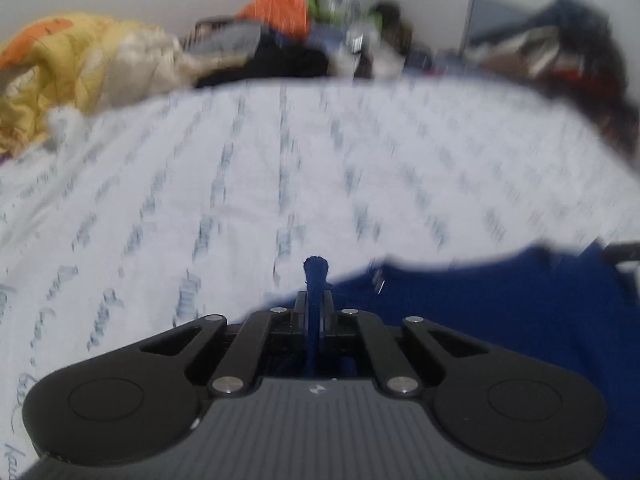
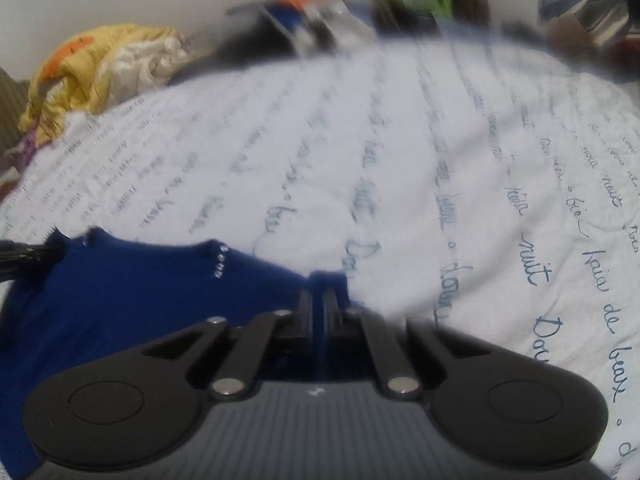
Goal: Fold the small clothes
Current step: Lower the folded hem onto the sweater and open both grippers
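Observation:
A dark blue garment (image 1: 500,312) lies on the white bed sheet with blue handwriting print (image 1: 280,160). My left gripper (image 1: 315,300) is shut on an edge of it; a pinched tuft of blue cloth sticks up between the fingers. In the right wrist view the same blue garment (image 2: 120,300) spreads to the left, with small studs along its neckline. My right gripper (image 2: 319,300) is shut on its near corner, blue fabric showing between the closed fingers. The left gripper's tip shows at the far left edge (image 2: 20,256) of that view. Both views are blurred.
A yellow and cream quilt (image 1: 80,68) is bunched at the back left of the bed. A heap of mixed clothes with an orange piece (image 1: 280,4) and dark items (image 1: 560,48) lines the far edge against the wall. The printed sheet (image 2: 440,160) stretches ahead.

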`<state>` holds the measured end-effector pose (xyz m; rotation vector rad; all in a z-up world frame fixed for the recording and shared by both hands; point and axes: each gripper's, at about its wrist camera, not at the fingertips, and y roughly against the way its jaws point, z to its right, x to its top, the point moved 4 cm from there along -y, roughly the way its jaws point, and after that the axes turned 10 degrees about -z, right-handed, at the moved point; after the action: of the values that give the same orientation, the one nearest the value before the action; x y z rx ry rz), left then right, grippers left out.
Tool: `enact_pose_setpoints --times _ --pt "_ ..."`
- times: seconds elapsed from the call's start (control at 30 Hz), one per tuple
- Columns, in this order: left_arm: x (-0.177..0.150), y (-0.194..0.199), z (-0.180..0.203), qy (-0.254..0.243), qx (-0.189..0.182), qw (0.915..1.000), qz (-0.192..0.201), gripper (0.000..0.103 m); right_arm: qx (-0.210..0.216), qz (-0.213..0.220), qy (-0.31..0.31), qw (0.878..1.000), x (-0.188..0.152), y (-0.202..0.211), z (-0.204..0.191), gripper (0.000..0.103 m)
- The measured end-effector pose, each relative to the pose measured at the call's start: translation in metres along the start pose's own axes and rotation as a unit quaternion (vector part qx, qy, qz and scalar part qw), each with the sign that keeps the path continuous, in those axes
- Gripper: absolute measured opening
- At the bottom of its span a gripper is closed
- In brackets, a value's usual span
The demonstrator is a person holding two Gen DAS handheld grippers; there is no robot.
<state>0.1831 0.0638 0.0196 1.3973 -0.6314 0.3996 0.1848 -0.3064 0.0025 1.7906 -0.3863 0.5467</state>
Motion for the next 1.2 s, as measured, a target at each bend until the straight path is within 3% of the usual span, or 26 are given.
enact_pose_setpoints --times 0.03,0.1,0.2,0.27,0.3,0.37,0.43,0.6,0.63,0.67,0.7,0.73,0.87,0.93,1.0,1.03,1.13,1.2 --pt "0.004 0.006 -0.004 0.007 0.000 0.9998 0.018 0.006 0.005 0.016 -0.008 1.000 0.004 0.009 0.005 0.003" --pt "0.012 0.001 -0.007 0.016 0.007 0.9998 0.013 0.006 -0.004 0.039 -0.032 0.999 0.010 0.016 0.021 0.002" --pt "-0.004 -0.032 -0.005 0.006 0.033 0.9988 -0.035 0.007 0.011 -0.012 -0.070 0.997 0.003 -0.016 0.039 0.003" --pt "-0.013 -0.022 -0.003 -0.002 0.035 0.9993 -0.012 0.013 0.002 0.005 -0.067 0.998 -0.004 -0.014 0.036 0.004" --pt "-0.015 -0.014 -0.002 -0.004 0.026 0.9997 -0.002 0.021 -0.008 0.014 -0.066 0.998 -0.006 -0.005 0.032 0.006" --pt "-0.014 0.003 0.006 -0.014 0.014 0.9995 0.023 0.067 -0.006 0.020 -0.052 0.998 -0.006 0.007 0.025 0.020" --pt "-0.008 0.011 0.012 -0.026 0.020 0.9986 0.041 0.079 0.005 0.028 -0.034 0.999 -0.002 0.013 0.018 0.037" --pt "0.002 -0.015 0.011 -0.011 0.011 0.9999 0.002 0.078 0.004 -0.009 -0.011 1.000 0.012 -0.012 0.009 0.038" --pt "0.001 -0.024 0.010 -0.009 0.014 0.9998 -0.010 0.072 -0.002 -0.031 -0.004 1.000 0.012 -0.023 0.006 0.028" --pt "0.000 -0.031 0.010 -0.008 0.014 0.9996 -0.023 0.062 -0.005 -0.044 0.004 0.999 0.010 -0.032 0.004 0.016" --pt "-0.003 -0.036 0.010 -0.008 0.008 0.9994 -0.034 0.024 -0.007 -0.035 0.013 0.999 0.010 -0.031 0.001 0.013" --pt "-0.003 -0.034 0.008 0.000 0.001 0.9996 -0.029 0.010 -0.006 -0.031 0.017 0.999 0.011 -0.028 -0.001 0.009" --pt "0.013 -0.009 0.003 0.021 -0.013 0.9994 0.026 0.010 0.015 0.027 0.000 1.000 0.020 0.004 0.009 0.006" --pt "0.016 -0.018 0.004 0.014 0.004 0.9997 0.022 0.010 0.010 0.032 -0.019 0.999 0.023 0.002 0.023 0.006" --pt "0.007 -0.043 0.008 -0.005 0.038 0.9992 -0.008 0.010 -0.011 0.014 -0.021 1.000 0.018 -0.019 0.030 0.006" --pt "0.002 -0.044 0.008 -0.006 0.047 0.9988 0.009 0.011 -0.016 0.011 -0.020 1.000 0.013 -0.029 0.030 0.007" --pt "-0.001 -0.028 0.012 -0.002 0.056 0.9983 0.016 0.021 -0.014 0.015 -0.024 0.999 0.002 -0.028 0.022 0.014" --pt "-0.001 -0.002 0.014 0.001 0.052 0.9976 0.045 0.030 -0.029 0.025 -0.029 0.999 0.003 -0.011 0.020 0.020"
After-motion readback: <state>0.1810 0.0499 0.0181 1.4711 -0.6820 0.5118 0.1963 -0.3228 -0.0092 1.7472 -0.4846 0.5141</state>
